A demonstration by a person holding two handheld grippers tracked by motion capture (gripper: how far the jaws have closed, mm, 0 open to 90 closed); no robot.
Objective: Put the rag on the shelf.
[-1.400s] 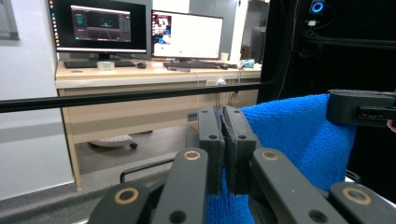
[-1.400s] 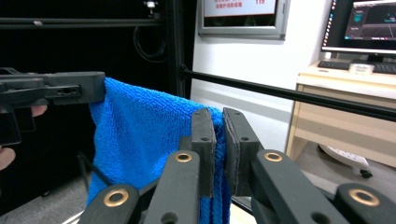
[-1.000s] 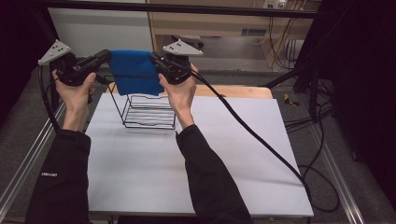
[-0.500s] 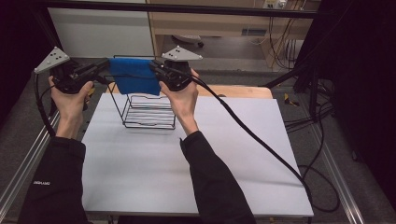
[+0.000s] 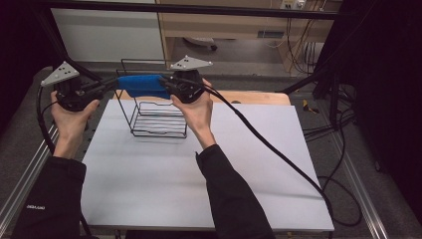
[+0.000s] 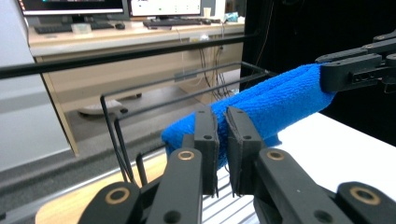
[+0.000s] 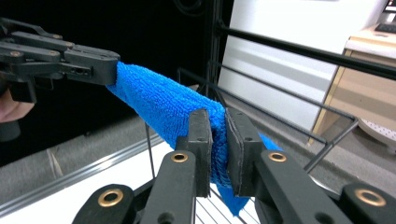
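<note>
A blue towel hangs bunched into a narrow band, stretched level between the two grippers above a black wire rack on the white table. My left gripper pinches the towel's left end. In the left gripper view its pads grip the towel, and its jaws have just been easing open slightly with the cloth still pressed between them. My right gripper is shut on the other end. In the right gripper view it clamps the towel, with the left gripper beyond.
A wooden board lies along the table's far edge behind the rack. The right gripper's thick cable crosses the table to the right. An aluminium rail runs along the left side. A black frame bar spans the back.
The towel, earlier a broad hanging sheet, is now a narrow level band. My left hand has drifted left and down; the right hand has kept still.
</note>
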